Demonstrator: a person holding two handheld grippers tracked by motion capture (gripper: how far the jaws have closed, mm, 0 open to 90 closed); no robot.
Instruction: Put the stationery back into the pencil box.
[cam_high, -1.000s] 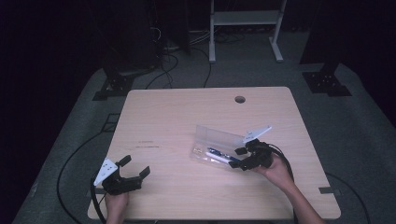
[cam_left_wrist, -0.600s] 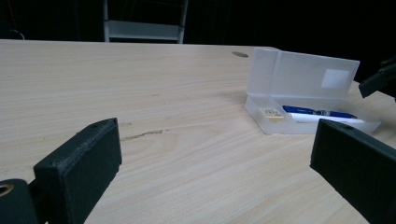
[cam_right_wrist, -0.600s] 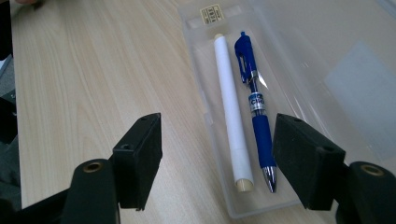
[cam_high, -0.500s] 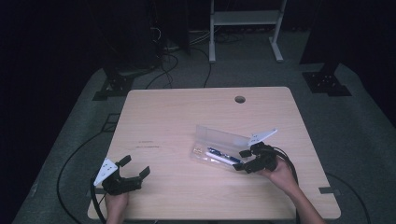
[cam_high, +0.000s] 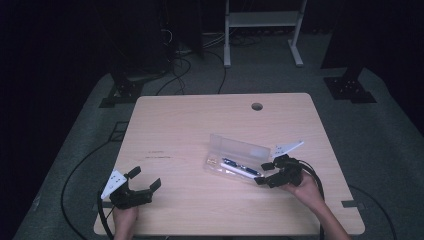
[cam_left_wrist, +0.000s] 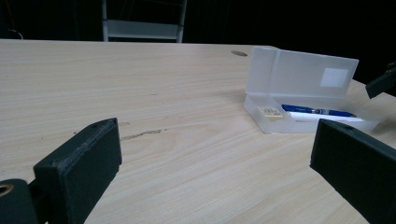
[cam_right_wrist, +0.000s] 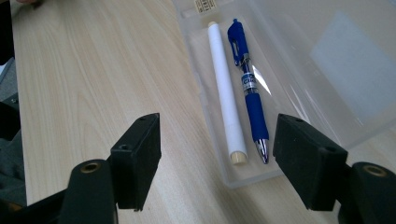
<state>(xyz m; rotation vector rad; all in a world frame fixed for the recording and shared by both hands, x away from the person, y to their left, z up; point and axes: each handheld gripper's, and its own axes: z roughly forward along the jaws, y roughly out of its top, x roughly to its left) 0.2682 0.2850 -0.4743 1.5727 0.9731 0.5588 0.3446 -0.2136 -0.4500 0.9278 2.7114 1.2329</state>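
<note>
One camera hung high over the person's edge of the table (cam_high: 190, 125), facing forward and down, far enough to take in the whole top. A second rode the left gripper (cam_high: 131, 189) near the front left corner, low, looking across at the open clear case (cam_left_wrist: 299, 88). The third sat on the right gripper (cam_right_wrist: 217, 163), close above that same case (cam_right_wrist: 280, 70), which all three views shared.
</note>
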